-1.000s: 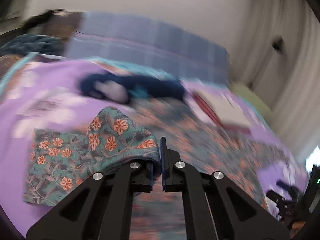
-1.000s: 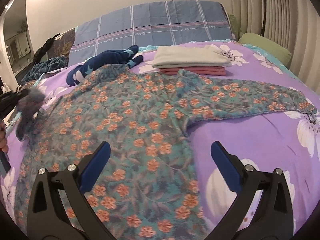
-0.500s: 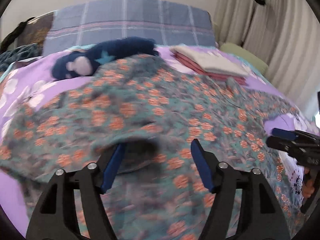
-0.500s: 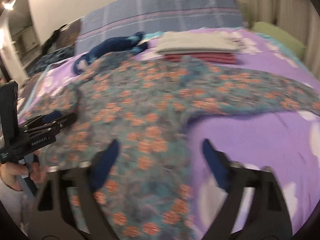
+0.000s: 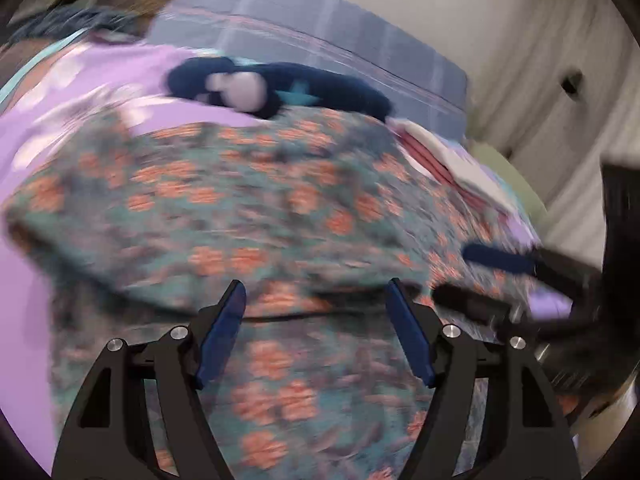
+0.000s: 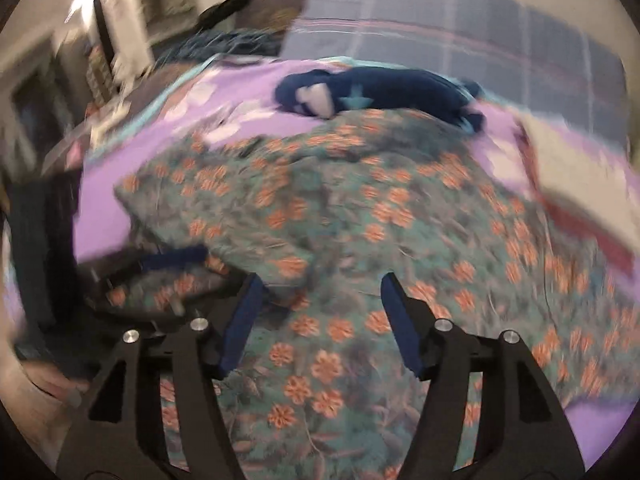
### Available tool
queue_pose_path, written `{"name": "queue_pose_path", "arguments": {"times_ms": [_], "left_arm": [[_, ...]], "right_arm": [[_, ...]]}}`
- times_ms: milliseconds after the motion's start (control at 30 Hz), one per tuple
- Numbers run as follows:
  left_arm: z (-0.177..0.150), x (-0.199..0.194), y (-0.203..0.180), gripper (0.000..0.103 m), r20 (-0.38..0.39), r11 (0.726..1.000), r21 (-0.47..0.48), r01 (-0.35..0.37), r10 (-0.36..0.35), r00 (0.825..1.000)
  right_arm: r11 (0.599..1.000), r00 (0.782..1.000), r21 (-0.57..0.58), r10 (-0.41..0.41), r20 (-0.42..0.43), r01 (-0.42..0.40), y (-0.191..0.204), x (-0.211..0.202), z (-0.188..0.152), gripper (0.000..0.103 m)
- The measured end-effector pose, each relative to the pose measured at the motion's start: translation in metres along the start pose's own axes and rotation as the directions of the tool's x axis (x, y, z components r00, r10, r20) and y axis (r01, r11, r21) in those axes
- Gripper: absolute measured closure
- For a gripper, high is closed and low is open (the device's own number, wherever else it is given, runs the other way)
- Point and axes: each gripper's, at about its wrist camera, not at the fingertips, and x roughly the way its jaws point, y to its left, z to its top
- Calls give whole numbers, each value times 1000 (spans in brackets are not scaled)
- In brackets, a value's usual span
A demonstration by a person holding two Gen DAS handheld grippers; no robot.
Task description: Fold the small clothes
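A teal garment with orange flowers [image 5: 260, 216] lies spread on the purple bedspread [image 5: 80, 80]; it also shows in the right wrist view [image 6: 360, 220]. Its left sleeve is folded over onto the body. My left gripper [image 5: 316, 292] is open and empty, just above the fabric near the folded edge. My right gripper [image 6: 320, 284] is open and empty, over the garment's lower middle. Each gripper shows in the other's view: the right one [image 5: 496, 276] at the right, the left one [image 6: 160, 272] at the left. Both views are blurred by motion.
A dark blue soft toy [image 5: 272, 88] lies beyond the garment near a plaid pillow [image 5: 320, 52]; the toy also shows in the right wrist view [image 6: 380, 92]. A stack of folded clothes [image 5: 452, 160] sits at the far right [image 6: 580, 176]. Curtains [image 5: 560, 100] hang beyond the bed.
My left gripper let go of the sleeve it held a second ago and opened; the sleeve now lies folded over. Both grippers have swung toward each other over the garment.
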Motion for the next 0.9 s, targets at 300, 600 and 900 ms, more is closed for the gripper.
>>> {"name": "queue_pose_path", "arguments": {"times_ms": [300,600,900], "left_arm": [[11,-29,21,31,111,978,-1,-208,207,972],[7,-13,30,31,47,978,-7,-208,208,977],[6,-8,23,31,38,972,24,-233,232,972]], "right_arm": [[980,997,-185,-65,51,73,42,19,1,52],[983,993,141,-121,15,118,-25,22,2,98],[884,1000,468,0,-21,10,-115,-13,-55,67]]}}
